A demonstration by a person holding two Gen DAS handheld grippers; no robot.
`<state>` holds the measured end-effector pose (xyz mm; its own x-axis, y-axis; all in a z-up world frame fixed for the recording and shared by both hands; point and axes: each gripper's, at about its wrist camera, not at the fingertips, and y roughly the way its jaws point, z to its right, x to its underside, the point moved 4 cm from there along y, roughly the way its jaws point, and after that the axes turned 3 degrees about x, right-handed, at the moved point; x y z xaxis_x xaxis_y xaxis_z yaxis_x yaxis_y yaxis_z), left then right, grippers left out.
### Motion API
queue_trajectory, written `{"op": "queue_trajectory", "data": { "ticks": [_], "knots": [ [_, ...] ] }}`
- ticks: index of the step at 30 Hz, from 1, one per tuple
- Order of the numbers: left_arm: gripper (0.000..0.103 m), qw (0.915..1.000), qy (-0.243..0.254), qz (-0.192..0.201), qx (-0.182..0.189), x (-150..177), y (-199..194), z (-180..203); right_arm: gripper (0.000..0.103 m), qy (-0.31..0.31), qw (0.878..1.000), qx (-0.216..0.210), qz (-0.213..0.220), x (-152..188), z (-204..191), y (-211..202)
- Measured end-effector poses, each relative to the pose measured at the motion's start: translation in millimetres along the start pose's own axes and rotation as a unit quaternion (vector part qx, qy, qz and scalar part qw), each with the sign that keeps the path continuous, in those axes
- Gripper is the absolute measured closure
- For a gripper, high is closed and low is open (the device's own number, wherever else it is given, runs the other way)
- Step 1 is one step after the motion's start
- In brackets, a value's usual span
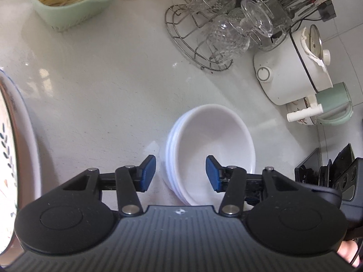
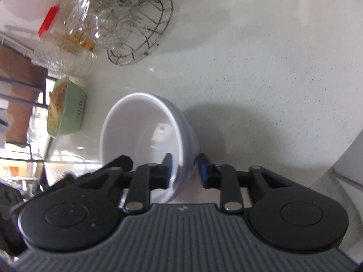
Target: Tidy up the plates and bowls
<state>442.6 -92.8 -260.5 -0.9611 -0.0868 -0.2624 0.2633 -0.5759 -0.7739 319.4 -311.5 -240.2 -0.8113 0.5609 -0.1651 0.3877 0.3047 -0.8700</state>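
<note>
A stack of white bowls (image 1: pixel 211 149) stands on the pale counter (image 1: pixel 102 95) just ahead of my left gripper (image 1: pixel 180 173). That gripper is open: its blue pads straddle the stack's left rim, one outside and one over the hollow, neither touching. In the right wrist view the same white bowls (image 2: pixel 140 133) fill the middle. My right gripper (image 2: pixel 185 171) has one pad inside the bowl and the other against the outer wall, shut on the rim. A patterned plate (image 1: pixel 13 136) with a leaf design shows at the left edge of the left wrist view.
A green basket (image 1: pixel 68 6) of pale strands sits far left. A wire rack with glasses (image 1: pixel 215 34) stands behind the bowls, and a white electric pot (image 1: pixel 292 72) and a green jug (image 1: pixel 333 104) lie to the right. A hand (image 1: pixel 347 253) shows at the lower right corner.
</note>
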Motion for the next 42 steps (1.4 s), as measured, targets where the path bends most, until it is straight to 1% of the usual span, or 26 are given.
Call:
{"op": "queue_trajectory", "data": {
  "ticks": [2,6,11,16,18,21,23,29,33,37,42],
  "knots": [
    [0.055,0.9999,0.009,-0.003,-0.008,0.1,1.6,2.9,0.079,-0.009,1.0,0.001,-0.001,1.8,-1.8,0.0],
    [0.055,0.9997,0.019,-0.005,-0.016,-0.3,2.8,9.7,0.079,-0.027,1.0,0.002,-0.001,1.2,-3.1,-0.8],
    [0.056,0.9994,0.026,-0.007,-0.02,0.3,-0.4,14.0,0.079,-0.034,0.999,0.005,-0.005,3.8,-3.6,-1.8],
    [0.056,0.9988,0.04,-0.011,-0.026,4.0,-7.4,23.0,0.079,-0.058,0.998,0.019,-0.023,10.0,-6.6,-7.4],
    [0.056,0.9982,0.053,-0.01,-0.027,5.0,-12.3,29.2,0.079,-0.063,0.998,0.018,-0.02,11.3,-7.9,-13.2],
    [0.056,0.998,0.058,-0.01,-0.02,6.4,-20.6,34.5,0.079,-0.069,0.997,0.018,-0.009,9.8,-11.1,-22.8],
    [0.056,0.9979,0.062,-0.008,-0.02,7.5,-26.3,37.2,0.079,-0.077,0.997,0.02,-0.011,10.1,-14.9,-29.3],
    [0.056,0.9979,0.06,0.017,-0.016,6.1,-54.2,40.7,0.079,-0.091,0.996,0.007,-0.003,10.9,-32.9,-47.3],
    [0.055,0.998,0.056,0.023,-0.019,4.3,-76.1,39.2,0.078,-0.1,0.995,-0.003,0.006,16.9,-45.8,-59.3],
    [0.055,0.9959,0.078,0.037,-0.027,7.1,-102.1,42.8,0.078,-0.098,0.995,-0.013,0.009,26.0,-59.2,-72.0],
    [0.055,0.9934,0.091,0.059,-0.038,14.3,-133.3,37.1,0.078,-0.122,0.992,-0.02,0.021,40.6,-81.6,-83.1]
  ]
}}
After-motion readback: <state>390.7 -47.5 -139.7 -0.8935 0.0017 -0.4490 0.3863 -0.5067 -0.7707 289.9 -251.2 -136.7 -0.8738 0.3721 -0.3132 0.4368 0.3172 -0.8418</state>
